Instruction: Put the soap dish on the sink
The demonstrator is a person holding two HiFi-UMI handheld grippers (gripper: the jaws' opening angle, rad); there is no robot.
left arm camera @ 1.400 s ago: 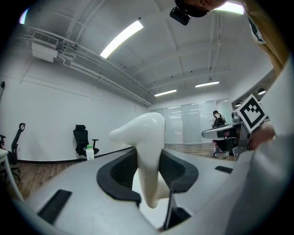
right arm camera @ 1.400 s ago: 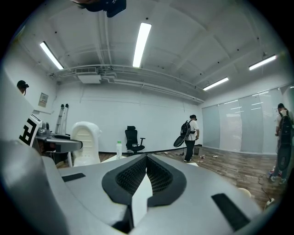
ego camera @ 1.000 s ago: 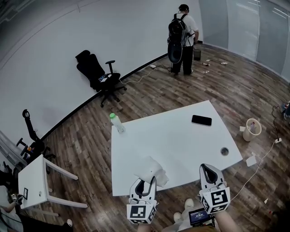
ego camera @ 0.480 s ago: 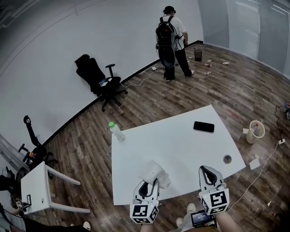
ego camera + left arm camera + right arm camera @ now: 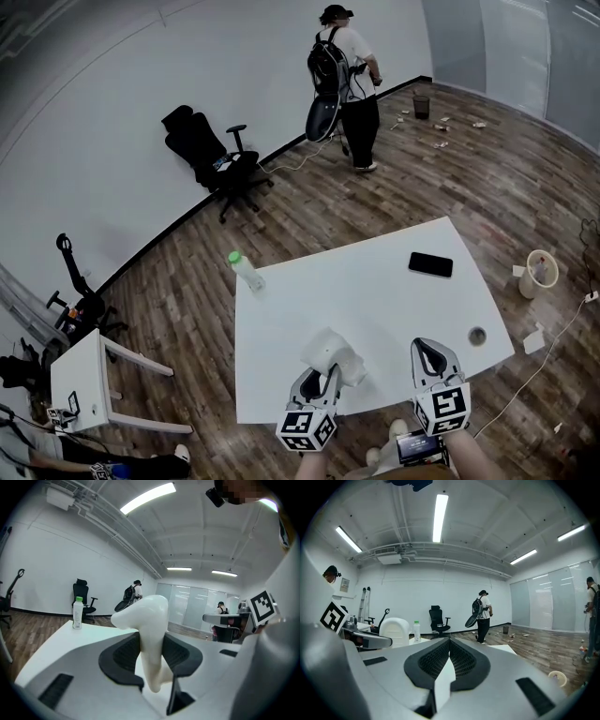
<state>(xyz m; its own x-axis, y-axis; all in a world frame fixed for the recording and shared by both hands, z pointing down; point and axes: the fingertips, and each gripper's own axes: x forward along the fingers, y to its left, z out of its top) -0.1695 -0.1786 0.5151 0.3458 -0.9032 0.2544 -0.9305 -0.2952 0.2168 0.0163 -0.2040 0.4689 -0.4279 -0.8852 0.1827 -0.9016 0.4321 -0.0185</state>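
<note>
The left gripper (image 5: 322, 379), carrying the soap dish (image 5: 334, 351), has shifted rightward and tilted. The person (image 5: 343, 80) with the backpack has walked left along the wall (image 5: 141, 75).

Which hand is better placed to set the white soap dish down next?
Left. The left tongs grip the soap dish above the white table, while the right tongs are shut with nothing between them. No sink shows in any view.

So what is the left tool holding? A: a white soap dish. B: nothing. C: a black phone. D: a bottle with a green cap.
A: the left tool is clamped on the white soap dish, while the bottle and phone sit on the table.
</note>
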